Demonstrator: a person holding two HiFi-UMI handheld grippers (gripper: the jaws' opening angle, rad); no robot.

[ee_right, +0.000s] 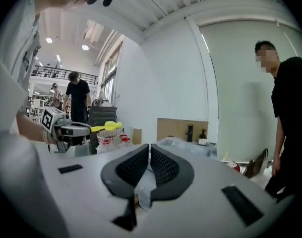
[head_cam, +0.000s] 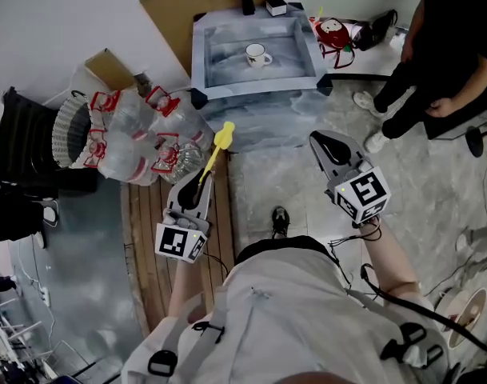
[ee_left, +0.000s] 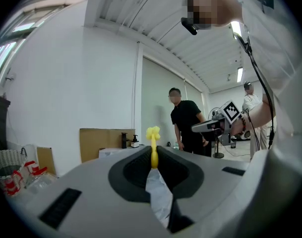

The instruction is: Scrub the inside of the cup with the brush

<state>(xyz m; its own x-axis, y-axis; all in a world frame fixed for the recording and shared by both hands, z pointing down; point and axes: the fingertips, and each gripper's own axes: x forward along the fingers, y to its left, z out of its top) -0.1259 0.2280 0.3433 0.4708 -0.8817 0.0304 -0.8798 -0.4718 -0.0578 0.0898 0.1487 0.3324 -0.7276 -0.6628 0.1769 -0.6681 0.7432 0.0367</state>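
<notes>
A white cup (head_cam: pixel 257 55) stands inside a grey basin (head_cam: pixel 201 62) far ahead on the floor. My left gripper (head_cam: pixel 201 178) is shut on the handle of a yellow brush (head_cam: pixel 219 146), whose head points toward the basin. In the left gripper view the brush (ee_left: pixel 153 143) stands up between the jaws of the left gripper (ee_left: pixel 154 158). My right gripper (head_cam: pixel 323 141) is held out level on the right, shut with nothing between its jaws; in its own view the right gripper (ee_right: pixel 149 150) has its pads together. Both grippers are well short of the cup.
Packs of water bottles (head_cam: pixel 147 138) and a wire basket (head_cam: pixel 71 130) lie to the left. A wooden pallet (head_cam: pixel 147 254) is under my left arm. A person in black (head_cam: pixel 443 54) sits at the right. Bottles (head_cam: pixel 275 2) and cardboard (head_cam: pixel 203 6) stand behind the basin.
</notes>
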